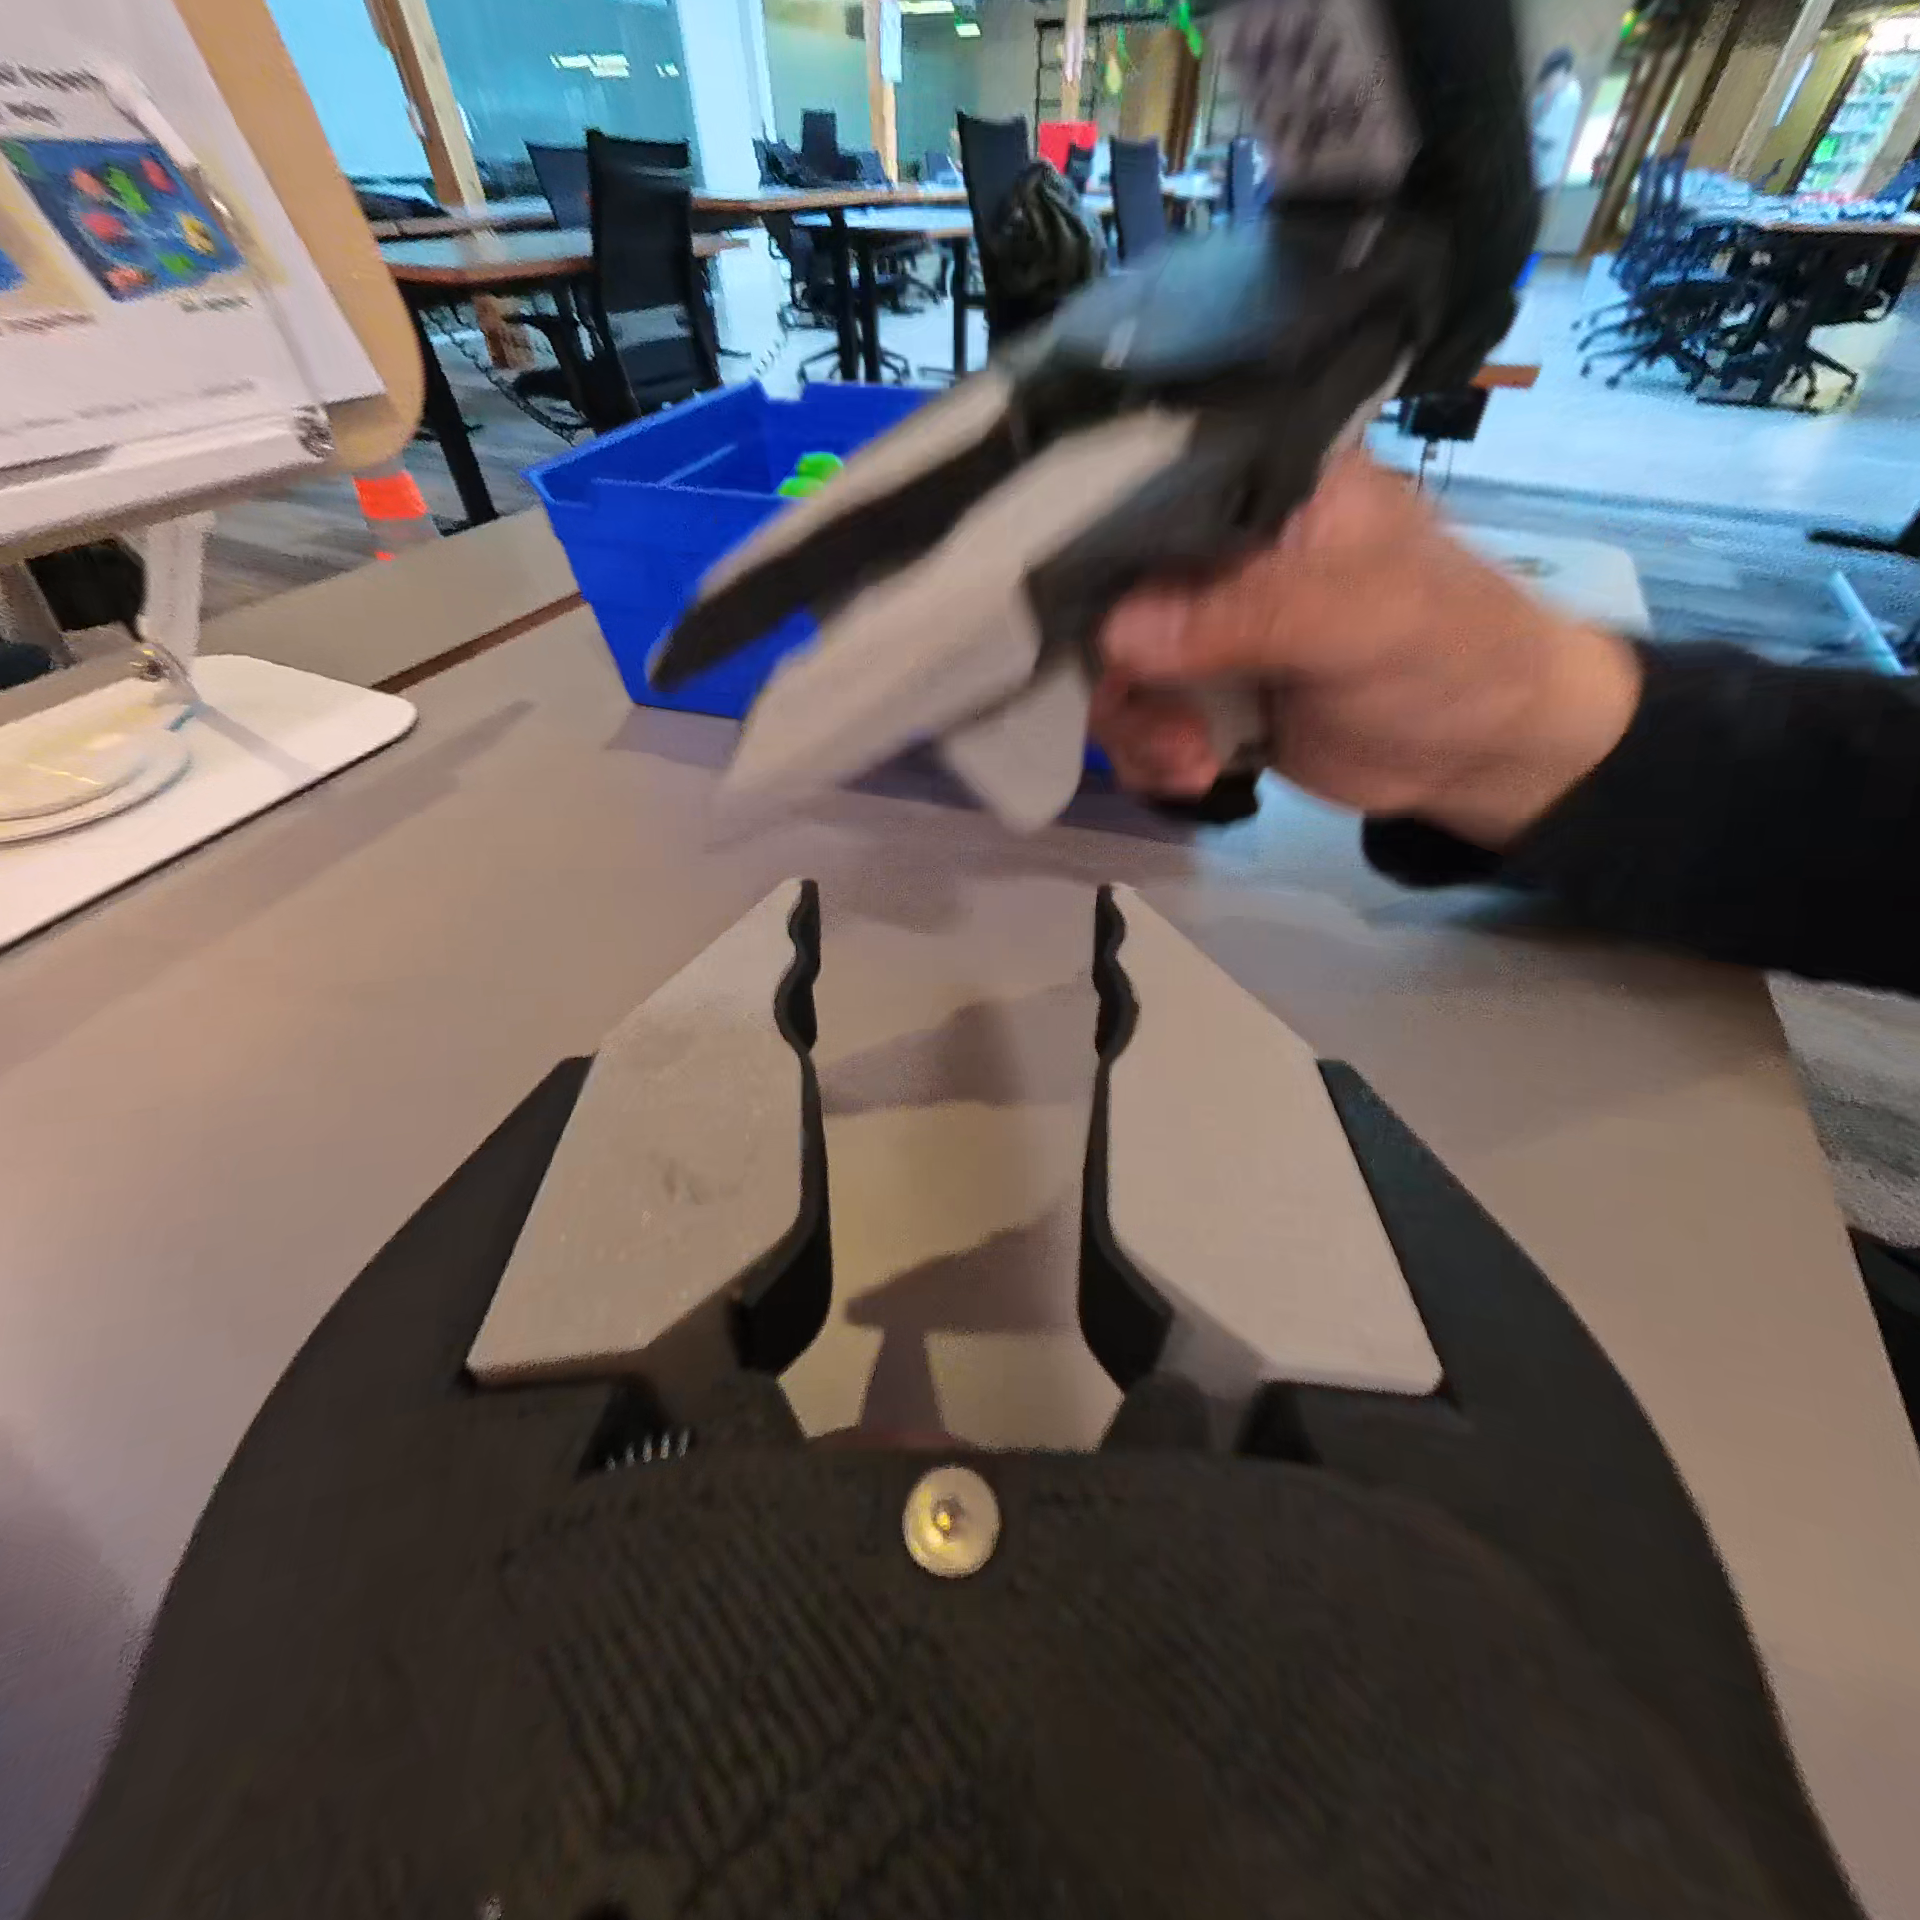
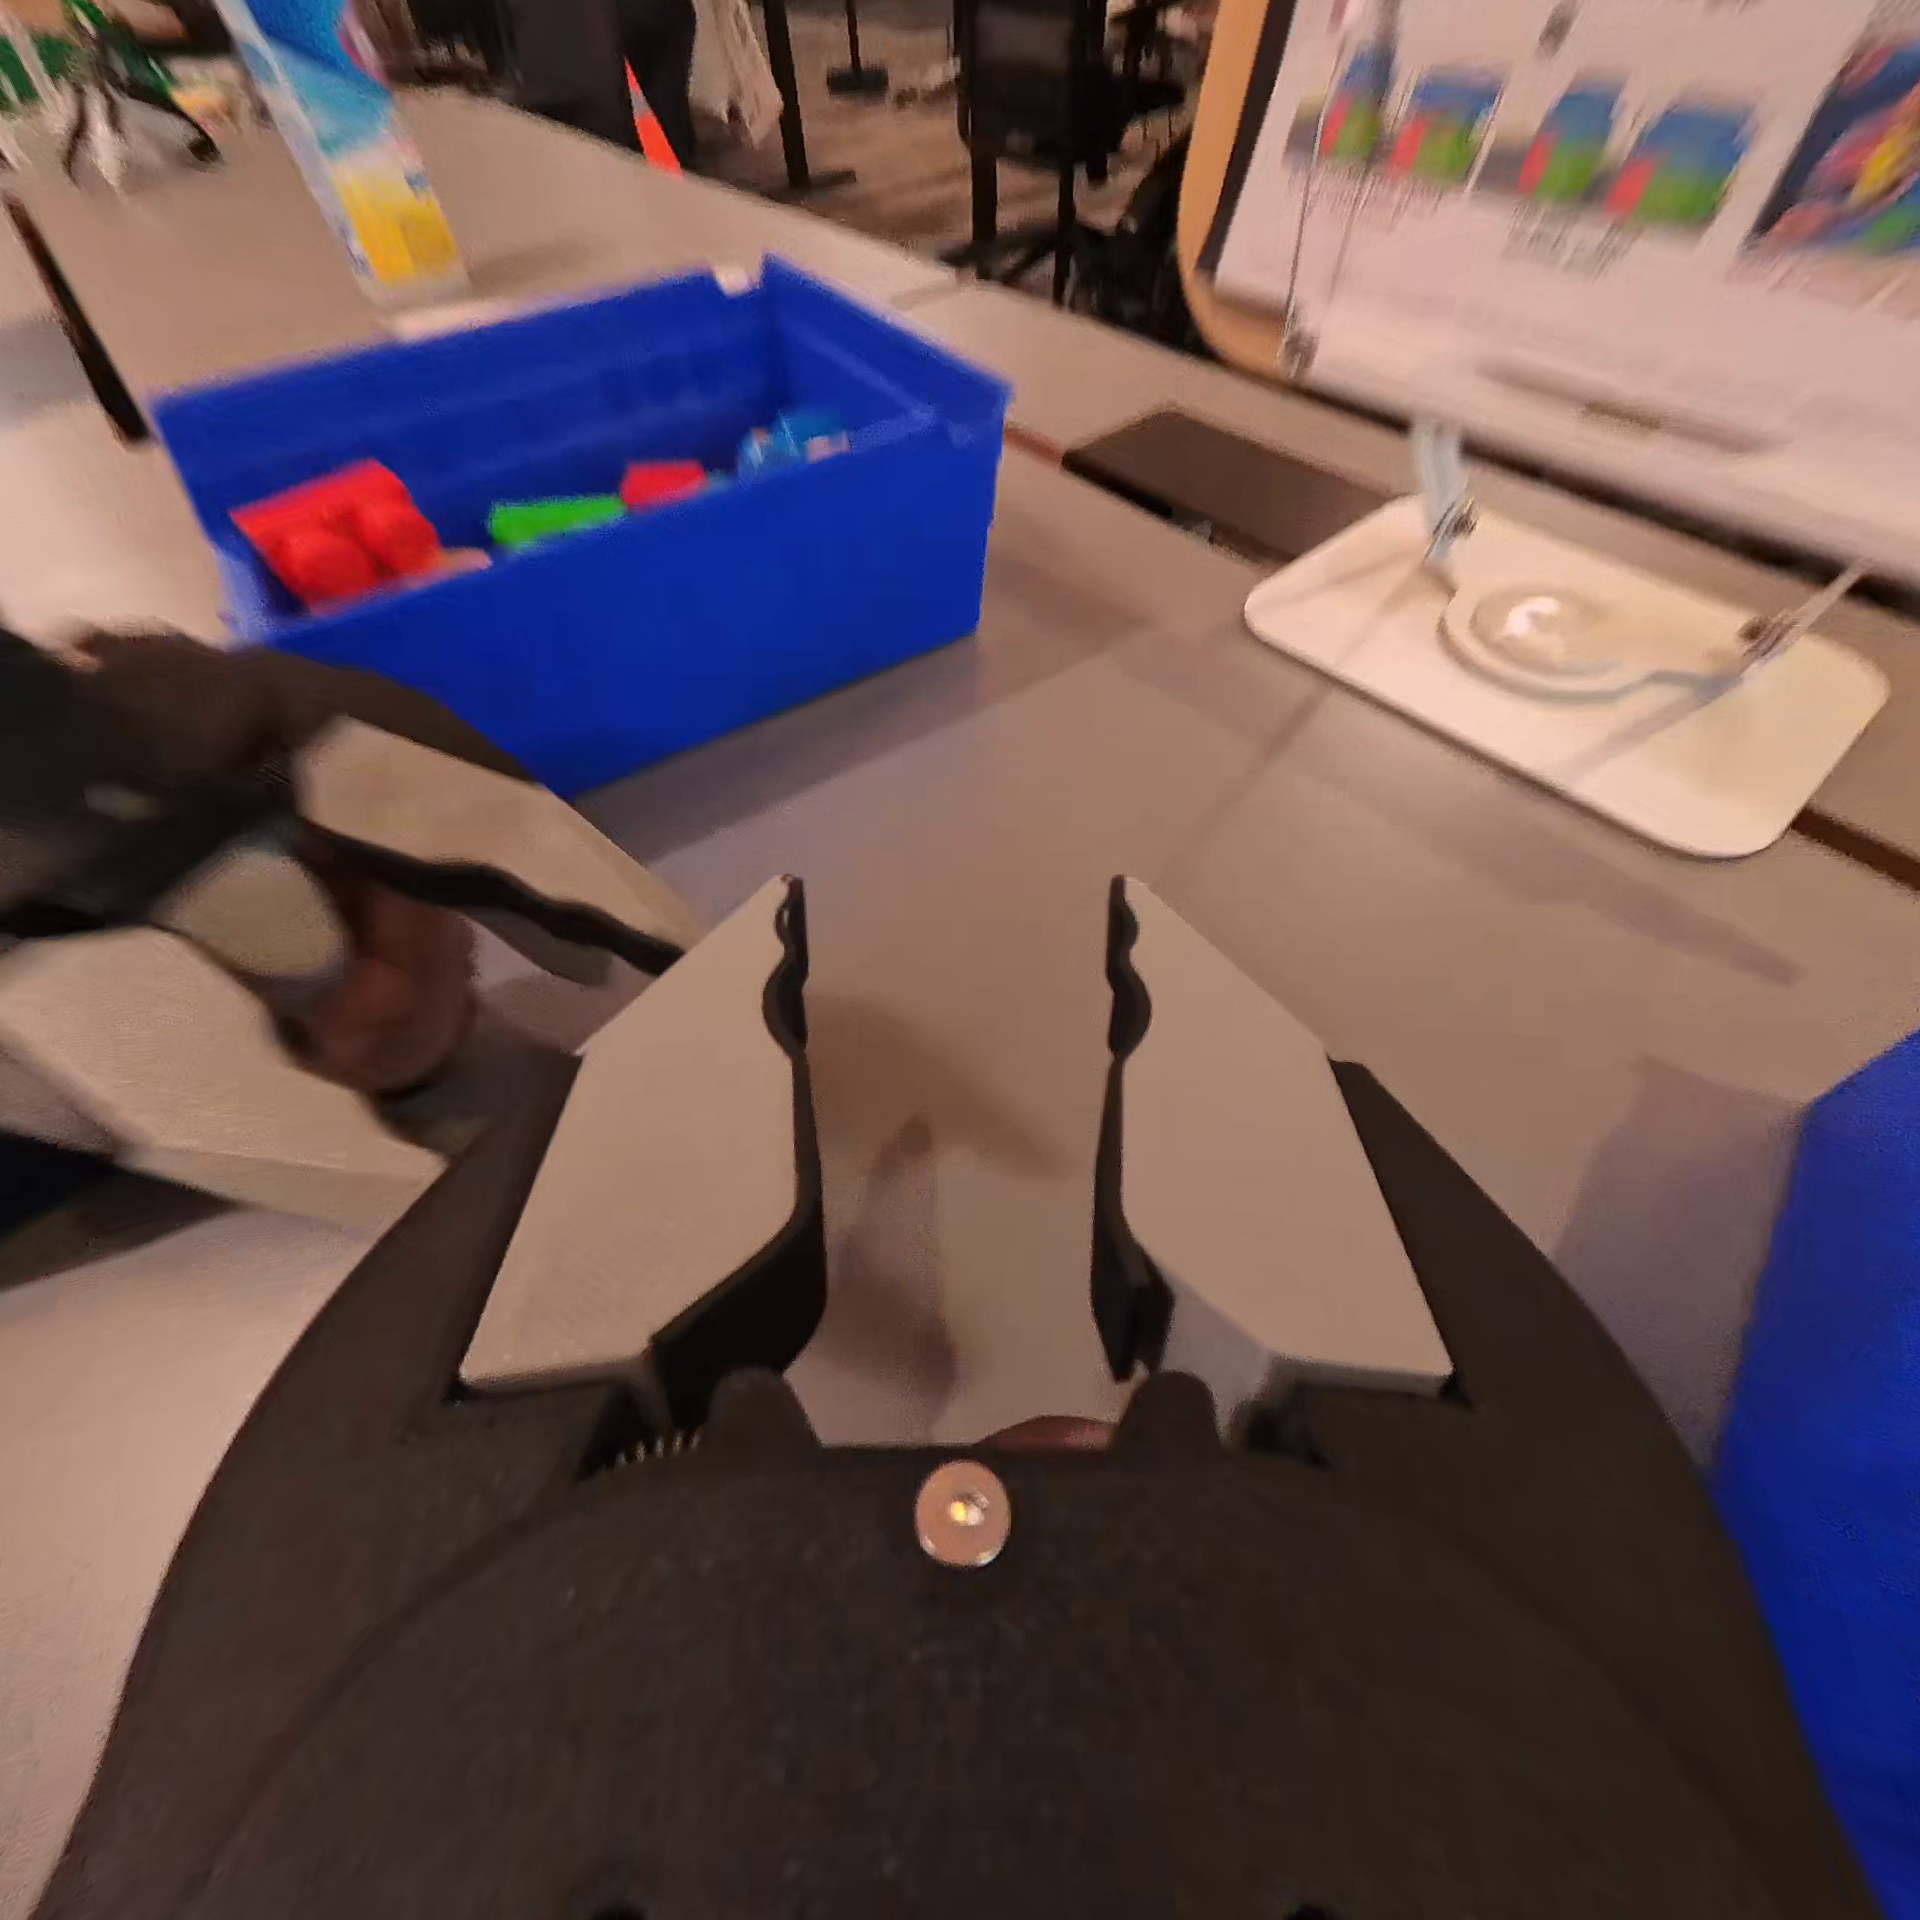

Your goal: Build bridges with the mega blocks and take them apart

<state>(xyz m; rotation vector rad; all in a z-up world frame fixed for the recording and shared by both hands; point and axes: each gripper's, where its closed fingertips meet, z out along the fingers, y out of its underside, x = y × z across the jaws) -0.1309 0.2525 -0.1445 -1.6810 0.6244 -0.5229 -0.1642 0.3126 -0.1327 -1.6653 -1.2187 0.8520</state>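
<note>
My left gripper (image 1: 956,904) is open and empty, low over the bare grey table (image 1: 312,1039). My right gripper (image 2: 956,894) is open and empty too, over the same table (image 2: 1039,790). Each shows in the other's view: the right one (image 1: 717,727), blurred and held by a hand (image 1: 1351,665), hangs in front of the blue bin (image 1: 665,520); the left one (image 2: 499,1039) sits at the left with its fingers apart. The blue bin (image 2: 623,665) holds red blocks (image 2: 332,530), a green block (image 2: 551,514) and blue blocks (image 2: 790,442). A green block (image 1: 810,473) shows in the bin in the left wrist view.
A white stand base (image 2: 1558,665) carrying a picture board (image 2: 1558,208) stands to the right of the bin; it also shows at the left in the left wrist view (image 1: 156,748). A second blue object (image 2: 1829,1403) is at the right edge. Office desks and chairs lie beyond.
</note>
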